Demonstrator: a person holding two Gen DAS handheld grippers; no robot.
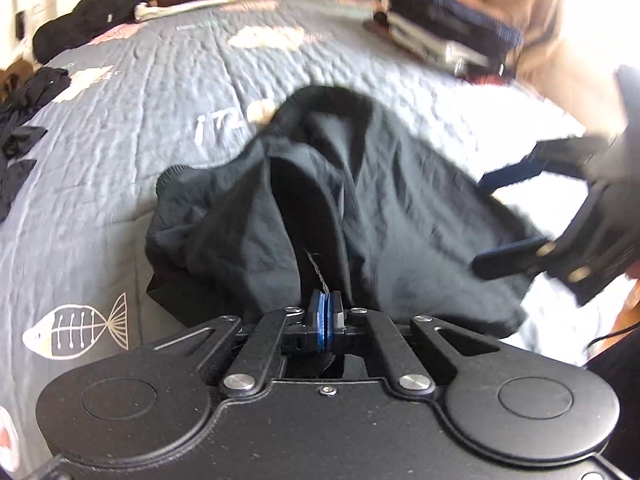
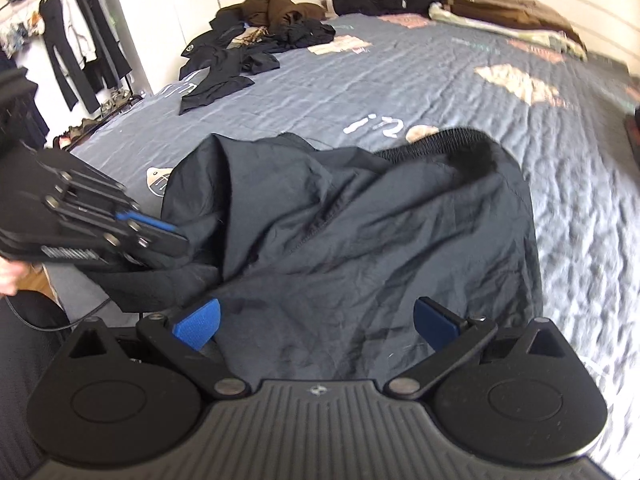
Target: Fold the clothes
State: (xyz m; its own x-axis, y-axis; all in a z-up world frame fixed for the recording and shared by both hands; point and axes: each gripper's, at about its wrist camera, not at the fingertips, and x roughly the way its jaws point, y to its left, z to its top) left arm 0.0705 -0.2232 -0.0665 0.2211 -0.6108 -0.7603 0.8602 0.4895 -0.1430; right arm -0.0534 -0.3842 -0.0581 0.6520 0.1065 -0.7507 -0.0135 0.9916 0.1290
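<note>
A crumpled black garment (image 1: pixel 400 208) with a ribbed hem (image 2: pixel 452 140) lies on the grey quilted bed (image 1: pixel 160 92). My left gripper (image 1: pixel 326 316) is shut, its blue pads pressed together on a bunched edge of the garment, and the cloth fans out from them in folds. In the right wrist view the left gripper (image 2: pixel 176 236) comes in from the left with fabric hanging under its tip. My right gripper (image 2: pixel 316 322) is open, its blue pads (image 2: pixel 196 324) spread wide over the near part of the garment (image 2: pixel 360 240). From the left wrist view the right gripper (image 1: pixel 510 216) hovers at the garment's right side.
The quilt (image 2: pixel 440 64) carries fish and cloud prints. Loose dark clothes (image 2: pixel 240 60) lie at its far left, brown and black piles (image 2: pixel 500 4) along the back, a folded stack (image 1: pixel 440 28) at the far right. A clothes rack (image 2: pixel 72 40) stands beyond the bed.
</note>
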